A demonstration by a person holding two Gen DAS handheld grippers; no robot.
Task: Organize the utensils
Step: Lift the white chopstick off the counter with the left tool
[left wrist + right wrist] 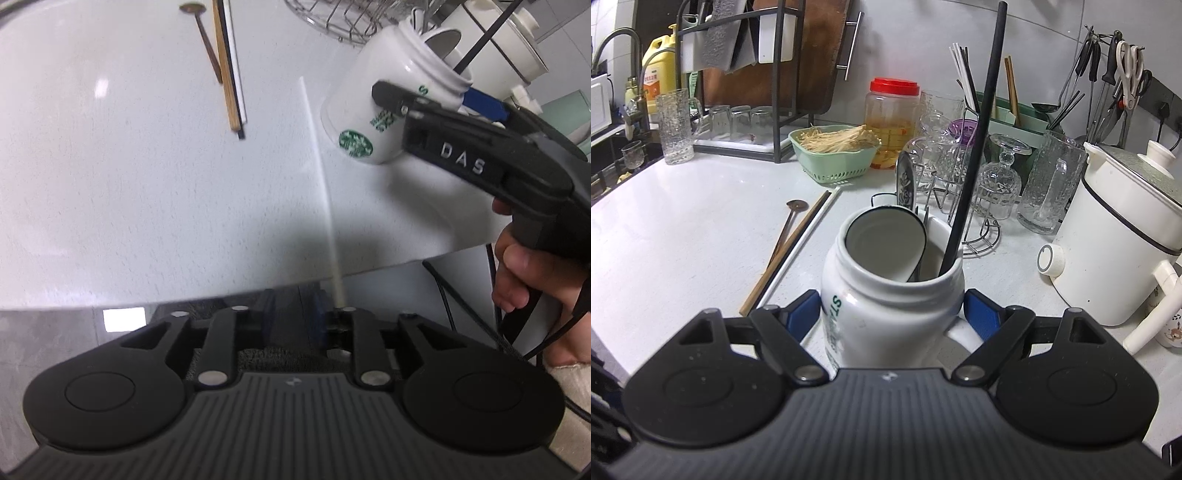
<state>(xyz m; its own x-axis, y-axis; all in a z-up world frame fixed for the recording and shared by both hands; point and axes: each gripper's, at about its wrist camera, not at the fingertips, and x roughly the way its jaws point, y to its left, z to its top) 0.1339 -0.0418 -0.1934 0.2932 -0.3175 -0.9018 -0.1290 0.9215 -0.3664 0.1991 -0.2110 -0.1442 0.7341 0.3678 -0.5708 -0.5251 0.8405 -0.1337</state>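
- The job looks partly done. The white mug [882, 295] already has things standing in it, but more things lie out on the counter [683, 221].
- The mug sits near the front edge of the counter, leaning a bit, in front of the glass rack.
- The right gripper [892, 314] holds the mug. Its blue pads press on both sides, so its jaws are spread wide around it.
- The left gripper [293, 321] has its jaws a little apart, a narrow gap. A pale stick [321, 166] runs from beside one finger out toward the mug. It is blurry and does not seem to be pinched, but that is hard to tell.
- Inside the mug, three things can be counted: one long black stick [975, 147], one white scoop [886, 240] and one metal spoon [907, 184] with a pattern on it.
- Out on the counter, off to one side of the mug, lie three things side by side: one brown spoon [796, 205], one brown chopstick [783, 258] and one white chopstick [809, 240].
- A dark edge runs along the white one. It may be one more stick or just a shadow.
- So about three or four things look left to put in the mug, counting the pale stick.
- One hand [524, 273] shows, holding the right gripper's handle.
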